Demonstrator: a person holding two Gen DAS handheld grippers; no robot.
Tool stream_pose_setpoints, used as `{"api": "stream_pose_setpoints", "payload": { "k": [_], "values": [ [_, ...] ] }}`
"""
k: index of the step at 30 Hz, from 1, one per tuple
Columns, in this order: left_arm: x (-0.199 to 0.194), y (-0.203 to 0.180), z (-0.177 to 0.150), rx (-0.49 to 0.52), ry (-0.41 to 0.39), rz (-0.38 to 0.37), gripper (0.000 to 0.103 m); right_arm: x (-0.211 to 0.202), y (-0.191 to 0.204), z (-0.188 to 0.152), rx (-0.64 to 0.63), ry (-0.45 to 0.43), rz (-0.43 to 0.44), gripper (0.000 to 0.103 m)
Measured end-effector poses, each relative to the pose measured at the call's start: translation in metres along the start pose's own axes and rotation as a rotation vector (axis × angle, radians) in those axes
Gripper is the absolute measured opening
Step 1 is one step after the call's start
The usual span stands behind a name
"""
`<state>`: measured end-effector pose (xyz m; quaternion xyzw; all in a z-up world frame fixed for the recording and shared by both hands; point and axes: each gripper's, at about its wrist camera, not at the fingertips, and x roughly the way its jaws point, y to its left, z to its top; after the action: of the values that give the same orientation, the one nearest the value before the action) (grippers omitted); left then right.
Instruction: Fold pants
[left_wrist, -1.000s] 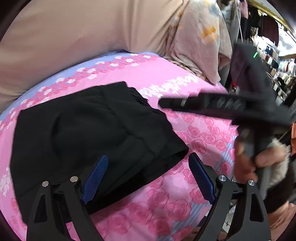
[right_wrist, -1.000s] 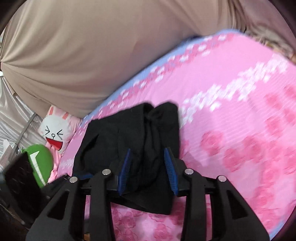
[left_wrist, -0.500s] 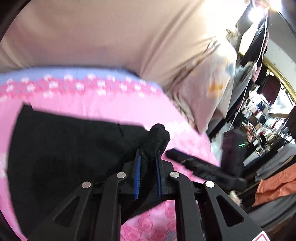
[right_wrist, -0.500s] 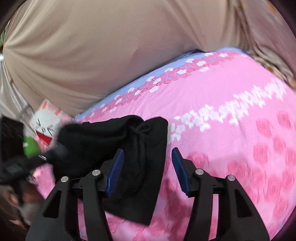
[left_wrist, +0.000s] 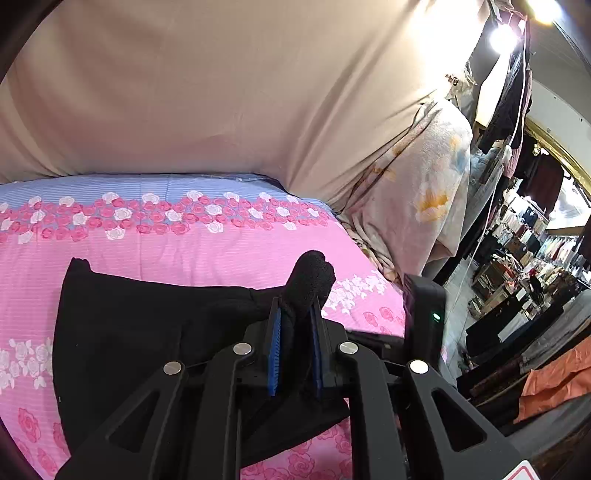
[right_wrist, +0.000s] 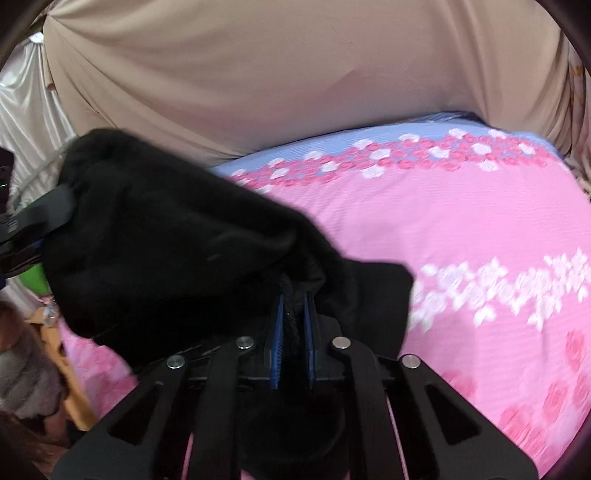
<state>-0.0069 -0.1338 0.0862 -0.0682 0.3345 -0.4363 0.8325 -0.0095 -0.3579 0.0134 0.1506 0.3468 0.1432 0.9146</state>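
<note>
The black pants (left_wrist: 140, 332) lie on a pink rose-print bed sheet (left_wrist: 207, 247). My left gripper (left_wrist: 295, 321) is shut on a bunched corner of the pants, which sticks up past the blue pads (left_wrist: 274, 354). My right gripper (right_wrist: 293, 314) is shut on another edge of the pants (right_wrist: 166, 251) and holds it lifted off the sheet (right_wrist: 461, 229). The other gripper (right_wrist: 33, 218) shows at the left edge of the right wrist view, gripping the raised fabric. The right gripper's body (left_wrist: 424, 317) shows beside my left one.
A beige cloth backdrop (left_wrist: 221, 92) rises behind the bed. A floral pillow (left_wrist: 424, 192) stands at the bed's right end, with shop racks and clothes (left_wrist: 524, 258) beyond. A green toy (right_wrist: 33, 280) and a silver curtain (right_wrist: 26, 122) lie left of the bed.
Both grippers were open over the pants a second ago. The left shut on a corner first, then the right shut on an edge. Both have lifted the fabric.
</note>
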Motion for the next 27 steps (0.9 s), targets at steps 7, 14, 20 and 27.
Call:
{"api": "stream_pose_setpoints", "payload": {
  "k": [7,14,20,27],
  "values": [
    [0.023,-0.01,-0.012,0.025,0.073,-0.035,0.011,0.045,-0.002,-0.01,0.181,0.104,0.195,0.009],
    [0.062,-0.017,-0.045,0.041,0.175,-0.049,0.017,-0.002,-0.022,-0.034,0.183,0.057,0.078,0.012],
    [0.095,-0.023,-0.075,0.075,0.28,-0.044,0.036,-0.091,-0.05,-0.048,0.271,-0.118,-0.077,0.035],
    [0.063,-0.021,-0.073,0.08,0.236,-0.054,0.042,-0.037,-0.021,-0.022,0.176,-0.033,-0.02,0.064]
  ]
}}
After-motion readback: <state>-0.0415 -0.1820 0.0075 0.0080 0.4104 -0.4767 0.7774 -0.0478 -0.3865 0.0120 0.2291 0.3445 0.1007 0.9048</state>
